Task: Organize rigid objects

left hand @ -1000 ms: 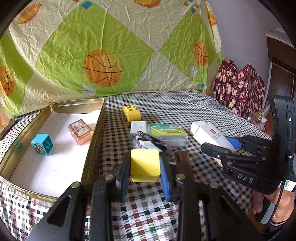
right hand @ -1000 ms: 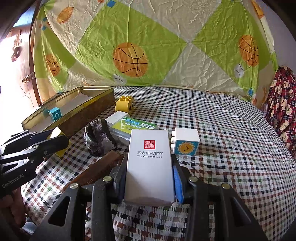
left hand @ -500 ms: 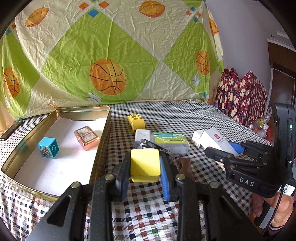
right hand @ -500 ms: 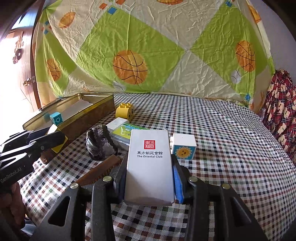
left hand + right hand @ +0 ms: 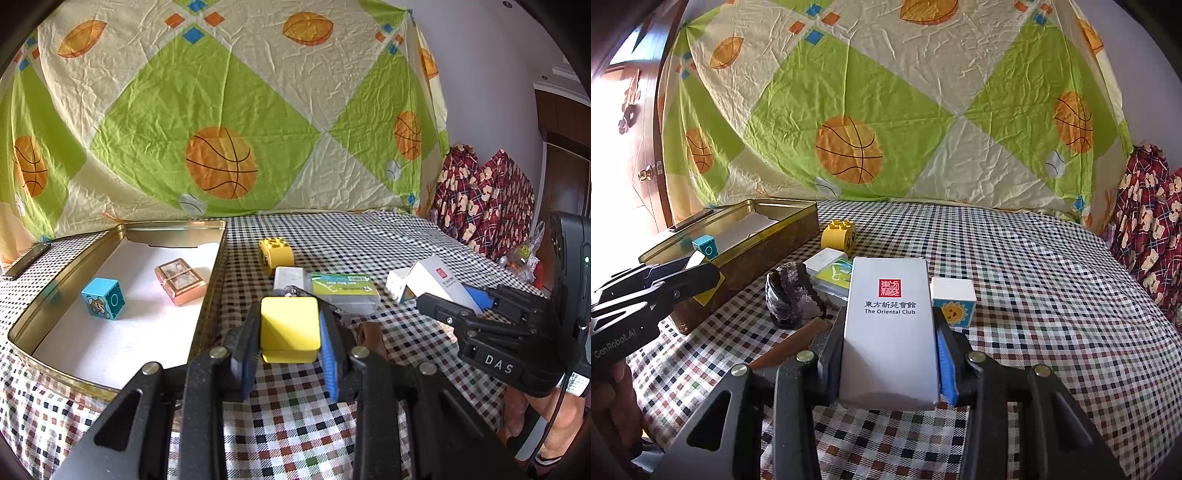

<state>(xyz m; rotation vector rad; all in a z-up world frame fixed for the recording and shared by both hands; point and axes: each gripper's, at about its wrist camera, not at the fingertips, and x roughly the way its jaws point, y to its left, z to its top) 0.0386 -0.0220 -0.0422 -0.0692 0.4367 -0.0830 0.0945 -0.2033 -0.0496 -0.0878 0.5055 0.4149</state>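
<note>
My left gripper [image 5: 290, 334] is shut on a yellow block [image 5: 290, 328], held above the checkered cloth just right of the gold tin tray [image 5: 212, 295]. Inside the tray lie a blue cube [image 5: 104, 298] and a copper-coloured box [image 5: 180, 281]. My right gripper [image 5: 888, 350] is shut on a white box [image 5: 889, 328] printed with a red seal, lifted over the cloth. In the left wrist view the right gripper [image 5: 458, 301] holds that white box [image 5: 439, 280] at the right. The right wrist view shows the left gripper [image 5: 701, 278] at the left, beside the tray [image 5: 768, 240].
On the cloth lie a yellow studded brick [image 5: 275, 254], a small white box [image 5: 290, 277], a green-labelled clear case [image 5: 343, 293], a white sun block [image 5: 953, 301], a dark rough stone [image 5: 792, 295] and a brown comb [image 5: 792, 345]. A hanging basketball-print sheet [image 5: 221, 110] backs the table.
Both grippers have tilted slightly upward with their loads, so the table objects sit lower in each view. Neither grip has changed.
</note>
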